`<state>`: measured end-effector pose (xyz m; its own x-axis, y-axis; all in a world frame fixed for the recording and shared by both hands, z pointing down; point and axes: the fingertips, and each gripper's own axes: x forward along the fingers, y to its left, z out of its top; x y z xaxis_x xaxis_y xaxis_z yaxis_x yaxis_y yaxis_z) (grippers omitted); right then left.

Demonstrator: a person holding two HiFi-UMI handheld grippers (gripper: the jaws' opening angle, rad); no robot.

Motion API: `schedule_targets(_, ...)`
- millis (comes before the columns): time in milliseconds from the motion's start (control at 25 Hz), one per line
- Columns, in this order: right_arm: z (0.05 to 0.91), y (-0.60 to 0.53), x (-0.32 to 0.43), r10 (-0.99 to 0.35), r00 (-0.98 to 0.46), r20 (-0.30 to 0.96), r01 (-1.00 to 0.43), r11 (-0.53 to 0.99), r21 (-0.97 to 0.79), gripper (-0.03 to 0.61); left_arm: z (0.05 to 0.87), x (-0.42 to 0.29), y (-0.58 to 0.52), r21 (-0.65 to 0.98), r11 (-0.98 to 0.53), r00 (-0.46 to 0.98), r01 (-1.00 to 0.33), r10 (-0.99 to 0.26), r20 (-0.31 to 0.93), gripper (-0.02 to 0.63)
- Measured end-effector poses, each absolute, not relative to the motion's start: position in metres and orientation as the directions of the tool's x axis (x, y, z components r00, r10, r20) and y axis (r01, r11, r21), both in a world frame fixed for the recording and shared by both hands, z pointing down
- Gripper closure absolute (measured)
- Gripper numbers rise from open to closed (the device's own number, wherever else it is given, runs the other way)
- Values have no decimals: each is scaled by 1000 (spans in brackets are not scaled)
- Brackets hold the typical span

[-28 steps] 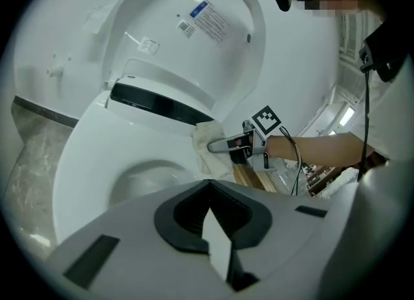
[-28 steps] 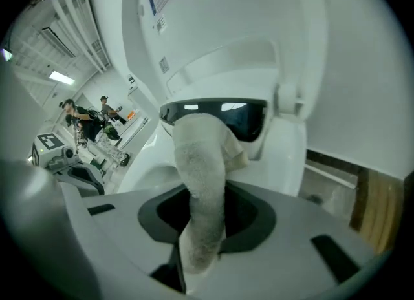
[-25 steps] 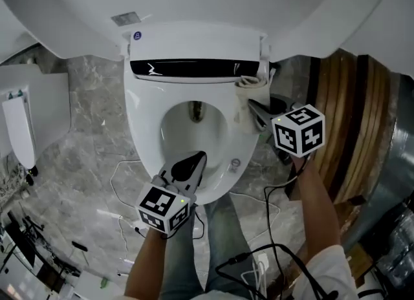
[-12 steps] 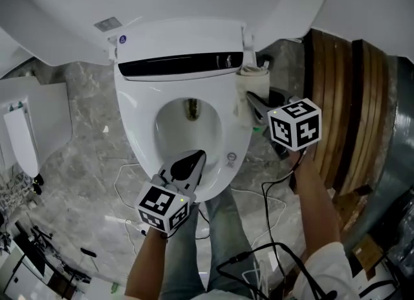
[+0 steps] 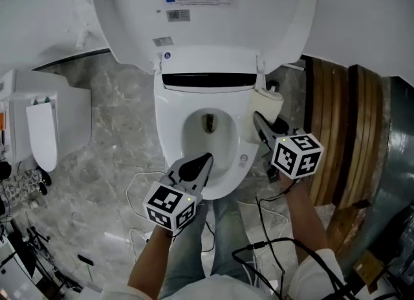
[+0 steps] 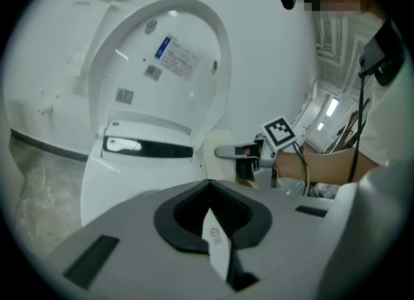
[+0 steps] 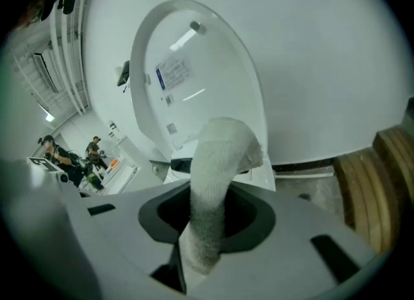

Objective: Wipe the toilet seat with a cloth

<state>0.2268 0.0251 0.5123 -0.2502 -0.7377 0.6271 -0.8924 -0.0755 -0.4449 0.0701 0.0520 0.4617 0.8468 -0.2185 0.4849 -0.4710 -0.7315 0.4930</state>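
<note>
Marble floor (image 5: 116, 117), lid (image 5: 207, 21) up. Over the last second the right gripper (image 5: 260, 123) barely moved. Its fingers are clamped on the cloth (image 5: 265, 105), still at the toilet seat's (image 5: 169, 130) right rear edge, so the wipe looks barely started. Left gripper (image 5: 206, 158) fingers together, empty, over the front rim. Cables (image 5: 139, 179) underfoot; wood panel (image 5: 336, 124) crowds the right.

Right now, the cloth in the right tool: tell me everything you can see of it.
The cloth is off-white, nubby, terry-like fabric, bunched into a thick strip. The right tool is shut on its lower end, and the free end rises and flops forward. In the head view it sits at the right rear of the toilet seat. Whether it touches the seat is unclear.
</note>
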Motion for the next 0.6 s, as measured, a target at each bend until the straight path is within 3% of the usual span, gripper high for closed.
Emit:
schedule_targets(240, 385, 61, 175, -819, 22, 573, -886, -282, -369, 477, 342, 55, 25, 407, -775, 861, -483, -335, 383, 603)
schedule_targets(440, 300, 126, 114, -824, 125, 553, -865, -363, -346, 477, 258, 8, 49, 403, -761, 852, -508, -376, 364, 603)
schedule_targets(600, 268, 178, 75, -835, 171, 522, -879, -369, -302, 477, 245, -37, 92, 404, -743, 835, -533, -385, 394, 603)
